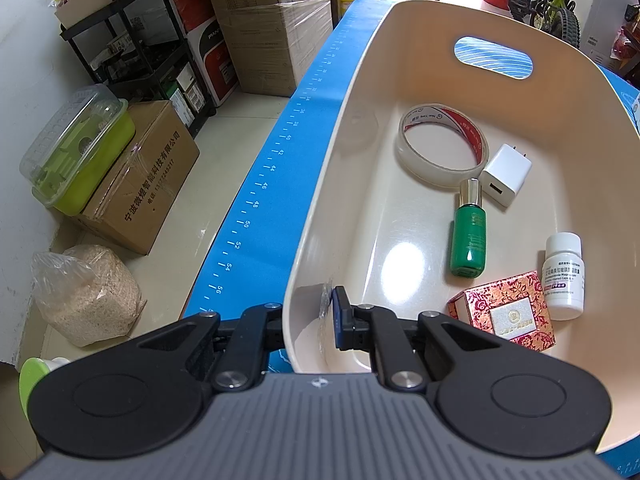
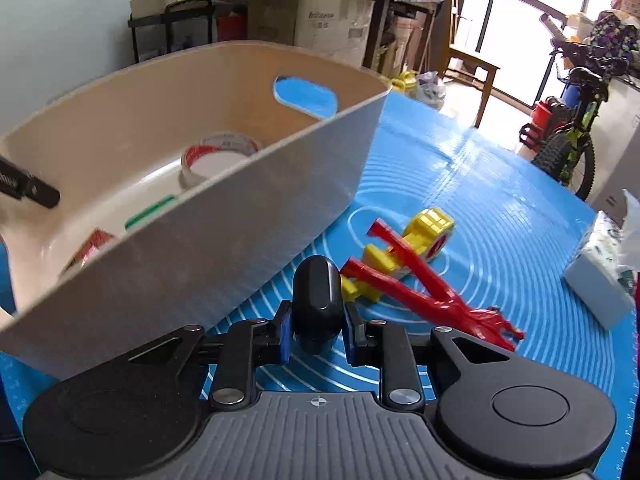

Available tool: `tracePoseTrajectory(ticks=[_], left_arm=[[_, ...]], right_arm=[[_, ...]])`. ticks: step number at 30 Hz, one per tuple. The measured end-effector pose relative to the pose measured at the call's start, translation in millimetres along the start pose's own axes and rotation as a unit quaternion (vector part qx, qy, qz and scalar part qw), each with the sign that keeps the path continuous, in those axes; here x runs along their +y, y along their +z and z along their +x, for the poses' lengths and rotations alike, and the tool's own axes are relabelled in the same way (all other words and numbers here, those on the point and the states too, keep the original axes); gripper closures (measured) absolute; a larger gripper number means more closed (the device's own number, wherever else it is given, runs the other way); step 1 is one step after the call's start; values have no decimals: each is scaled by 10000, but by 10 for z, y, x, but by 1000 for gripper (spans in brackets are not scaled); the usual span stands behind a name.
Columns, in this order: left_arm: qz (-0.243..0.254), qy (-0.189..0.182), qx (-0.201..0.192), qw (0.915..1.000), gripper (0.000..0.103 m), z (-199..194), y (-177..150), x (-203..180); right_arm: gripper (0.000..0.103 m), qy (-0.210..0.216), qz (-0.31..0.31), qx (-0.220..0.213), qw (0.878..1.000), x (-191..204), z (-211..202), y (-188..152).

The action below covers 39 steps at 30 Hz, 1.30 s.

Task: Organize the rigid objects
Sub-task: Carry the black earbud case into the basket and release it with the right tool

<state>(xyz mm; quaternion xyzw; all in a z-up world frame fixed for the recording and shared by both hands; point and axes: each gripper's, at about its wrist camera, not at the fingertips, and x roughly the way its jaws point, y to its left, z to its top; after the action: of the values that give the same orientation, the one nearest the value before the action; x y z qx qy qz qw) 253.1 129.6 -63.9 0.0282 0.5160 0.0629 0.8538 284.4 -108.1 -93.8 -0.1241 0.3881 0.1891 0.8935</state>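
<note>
A cream plastic bin (image 1: 360,92) stands on the blue mat (image 1: 276,184). Inside lie a tape roll (image 1: 440,144), a white charger (image 1: 506,174), a green bottle (image 1: 469,236), a white pill bottle (image 1: 564,276) and a red patterned box (image 1: 504,310). My left gripper (image 1: 310,320) is shut on the bin's near wall, one finger inside, one outside. My right gripper (image 2: 318,322) is shut on a black oval object (image 2: 318,300), held just above the mat beside the bin's outer wall (image 2: 224,236). A red and yellow plastic toy (image 2: 416,268) lies on the mat beyond it.
A tissue pack (image 2: 604,276) lies at the mat's right edge. Left of the table on the floor are cardboard boxes (image 1: 144,180), a green container (image 1: 80,152), a bag of grain (image 1: 88,296) and a black shelf rack (image 1: 144,52). A bicycle (image 2: 576,132) stands behind.
</note>
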Motion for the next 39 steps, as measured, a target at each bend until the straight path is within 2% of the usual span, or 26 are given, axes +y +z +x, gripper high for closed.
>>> tracePoseTrajectory(ticks=[9,16,19,22,26,31,39], left_arm=[[0,-2,-1,10000,87,0,-1,3],[1,-2,2,10000,87,0,0,0],[1,-1,0,10000,87,0,1,1],[18,9,-6,10000,87,-2,3,-5],[10,4,-1,10000,87,1,12,2],[8,-6,2,10000,87,2,14,-4],[5,-11,0,10000,88,2,19,-13]], right_arm=[[70,-255,258,-465,9983,-27,-380,202],[70,-552,780,-1046,9899,-36,-700,398],[70,-481,1001,-1232,9861,18,-780,486],[69,-177,1086,-1335,9849,104,-808,577],[69,75,907,-1282,9876,294,-734,643],[69,265,647,-994,9926,540,-557,644],[69,195,233,-396,9988,846,-285,571]])
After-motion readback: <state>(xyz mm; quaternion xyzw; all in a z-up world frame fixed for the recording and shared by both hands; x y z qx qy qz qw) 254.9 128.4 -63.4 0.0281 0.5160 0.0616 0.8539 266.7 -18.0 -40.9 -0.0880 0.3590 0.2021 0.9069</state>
